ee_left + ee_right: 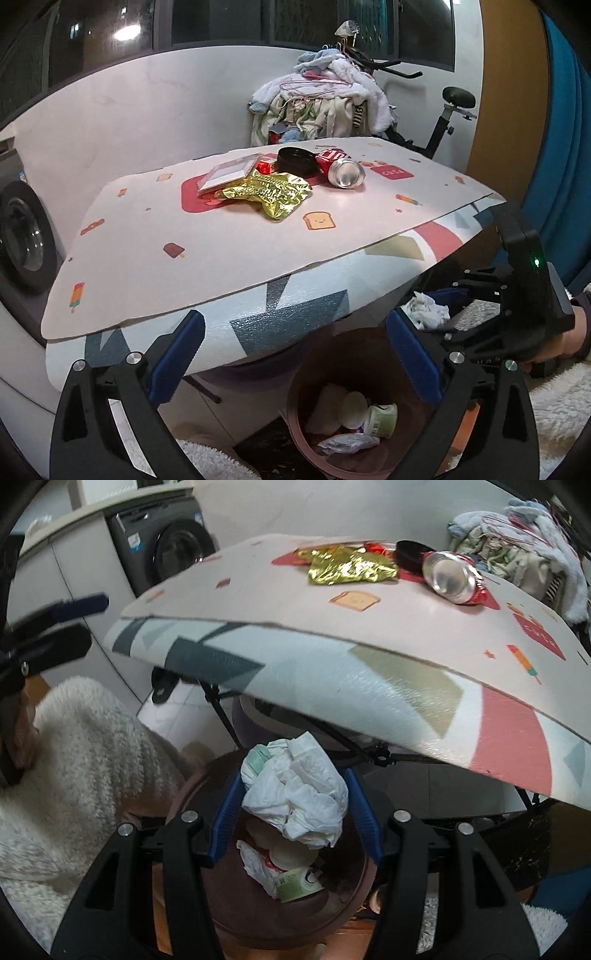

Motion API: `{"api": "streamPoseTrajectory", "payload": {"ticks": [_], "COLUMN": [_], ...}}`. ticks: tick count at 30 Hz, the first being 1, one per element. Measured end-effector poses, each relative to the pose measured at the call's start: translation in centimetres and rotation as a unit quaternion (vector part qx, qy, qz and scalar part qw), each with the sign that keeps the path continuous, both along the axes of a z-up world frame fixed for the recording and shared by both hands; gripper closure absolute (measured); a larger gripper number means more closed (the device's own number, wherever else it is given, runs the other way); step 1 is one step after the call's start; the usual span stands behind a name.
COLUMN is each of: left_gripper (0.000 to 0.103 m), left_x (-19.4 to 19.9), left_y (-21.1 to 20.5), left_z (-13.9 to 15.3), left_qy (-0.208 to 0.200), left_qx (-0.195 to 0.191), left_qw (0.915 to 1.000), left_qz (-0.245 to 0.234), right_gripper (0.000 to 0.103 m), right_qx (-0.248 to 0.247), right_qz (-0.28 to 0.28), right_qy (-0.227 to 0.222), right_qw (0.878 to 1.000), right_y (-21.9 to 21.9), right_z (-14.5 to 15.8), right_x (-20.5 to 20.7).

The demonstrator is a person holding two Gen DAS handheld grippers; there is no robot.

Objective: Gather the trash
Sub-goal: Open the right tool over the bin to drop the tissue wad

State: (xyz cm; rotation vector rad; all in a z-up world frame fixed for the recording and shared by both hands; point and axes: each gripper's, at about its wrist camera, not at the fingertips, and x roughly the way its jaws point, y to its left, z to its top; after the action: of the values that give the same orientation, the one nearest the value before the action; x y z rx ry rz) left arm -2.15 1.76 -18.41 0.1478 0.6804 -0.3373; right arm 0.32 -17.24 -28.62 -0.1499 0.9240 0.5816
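Right wrist | gripper [295, 808] clamps crumpled white tissue [299, 797] | round bin [343, 897] below

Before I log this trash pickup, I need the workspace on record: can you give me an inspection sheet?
Surface: table with a patterned mat; the mat's front edge overhangs.
Job's things: gold wrapper, soda can on its side, black lid and flat box on the table; bin below it, partly filled.
Clutter: pile of laundry behind the table.
Grippers: left gripper open, empty; right gripper closed on a crumpled tissue above the bin.
Cables: nothing seen.
Surroundings: washing machine, exercise bike, dark windows.
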Motion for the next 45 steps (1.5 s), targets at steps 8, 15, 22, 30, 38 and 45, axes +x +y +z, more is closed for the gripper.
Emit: {"api": "streamPoseTrajectory", "payload": {"ticks": [8, 15, 22, 30, 38, 45], "left_gripper": [0.007, 0.007, 0.007, 0.007, 0.007, 0.006], "left_x": [1.0, 1.4, 1.8, 1.9, 2.0, 2.1], "left_y": [0.1, 1.1, 1.7, 1.7, 1.8, 2.1], "left_z": [-1.0, -1.1, -1.2, -1.2, -1.2, -1.2], "left_qy": [0.02, 0.03, 0.037, 0.037, 0.037, 0.038], "left_qx": [-0.002, -0.021, -0.028, -0.025, -0.026, -0.029], "left_qw": [0.9998, 0.9991, 0.9982, 0.9983, 0.9981, 0.9977], "left_qz": [0.002, 0.023, 0.038, 0.037, 0.042, 0.049], "right_gripper": [0.046, 0.046, 0.045, 0.015, 0.007, 0.007], "right_qx": [-0.014, -0.013, -0.012, -0.018, -0.01, -0.008], "right_qz": [0.003, 0.0, -0.005, -0.014, -0.045, -0.054], "right_qy": [0.013, 0.018, 0.019, 0.016, 0.014, 0.012], "right_qw": [1.0, 1.0, 1.0, 1.0, 0.999, 0.998], "right_y": [0.5, 0.2, -0.1, 0.0, -1.2, -1.7], "right_z": [-1.0, -1.2, -1.2, -1.2, -0.8, -0.7], "right_x": [0.2, 0.3, 0.4, 0.5, 1.1, 1.0]}}
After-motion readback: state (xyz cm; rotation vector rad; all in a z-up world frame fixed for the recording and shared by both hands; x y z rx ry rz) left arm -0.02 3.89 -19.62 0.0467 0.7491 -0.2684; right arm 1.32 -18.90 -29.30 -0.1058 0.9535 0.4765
